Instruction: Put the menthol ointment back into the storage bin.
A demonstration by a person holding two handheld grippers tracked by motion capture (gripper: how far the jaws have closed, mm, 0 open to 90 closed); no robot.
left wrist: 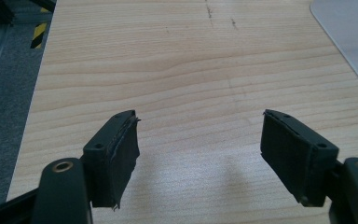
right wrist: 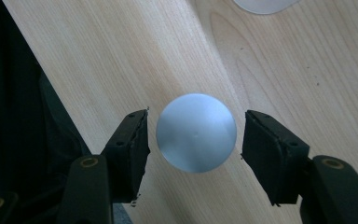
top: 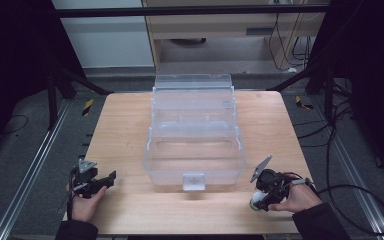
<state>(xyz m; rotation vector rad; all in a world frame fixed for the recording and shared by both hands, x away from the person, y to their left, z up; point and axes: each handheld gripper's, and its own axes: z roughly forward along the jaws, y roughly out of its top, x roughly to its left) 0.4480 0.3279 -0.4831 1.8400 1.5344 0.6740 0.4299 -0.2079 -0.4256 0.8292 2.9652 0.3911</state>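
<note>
A: Where the right gripper (right wrist: 195, 135) hangs over the table's (top: 130, 130) near right corner, a pale ball (right wrist: 196, 132) lies between its pads – narrow gaps either side, not gripped

B: Ball's place?

A: On the wood close to the near edge, right of the clear plastic box (top: 195, 135), well apart from it

B: Box?

A: Open, mid-table, its latch toward the near edge

B: Left gripper (left wrist: 199, 140)?

A: Jaws wide, nothing between them, bare wood beneath; it sits by the near left corner, held in the person's left hand (top: 86, 202), pointing toward the box
</note>
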